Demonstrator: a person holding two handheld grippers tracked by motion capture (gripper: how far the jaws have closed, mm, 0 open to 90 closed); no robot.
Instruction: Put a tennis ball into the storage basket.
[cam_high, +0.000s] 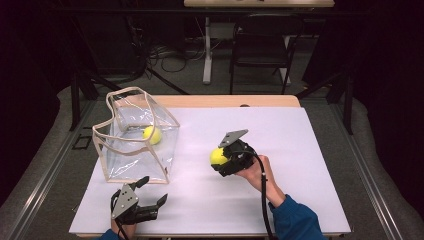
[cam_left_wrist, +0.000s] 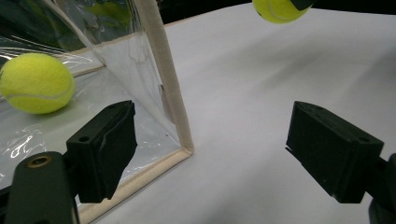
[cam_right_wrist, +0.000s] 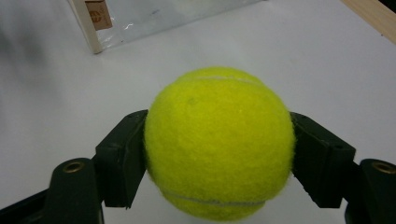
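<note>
My right gripper (cam_high: 220, 159) is shut on a yellow tennis ball (cam_high: 218, 156), held just above the white table cover near its middle. In the right gripper view the ball (cam_right_wrist: 219, 142) sits squeezed between both black jaws of the right gripper (cam_right_wrist: 219, 156). A clear plastic bag with beige trim (cam_high: 135, 145) stands at the left, with a second tennis ball (cam_high: 152, 135) inside. My left gripper (cam_high: 153, 190) rests open by the bag's near corner. In the left gripper view, my left gripper (cam_left_wrist: 210, 144) has its jaws wide apart, the bag's beige edge (cam_left_wrist: 163, 84) between them, with the inner ball (cam_left_wrist: 36, 83) at left.
A white sheet (cam_high: 300, 150) covers the table, with a wooden strip (cam_high: 225, 101) along its far edge. Behind the table stand a dark chair (cam_high: 260, 45) and a white desk leg (cam_high: 207, 50) among floor cables. The bag's corner (cam_right_wrist: 98, 23) is ahead of the held ball.
</note>
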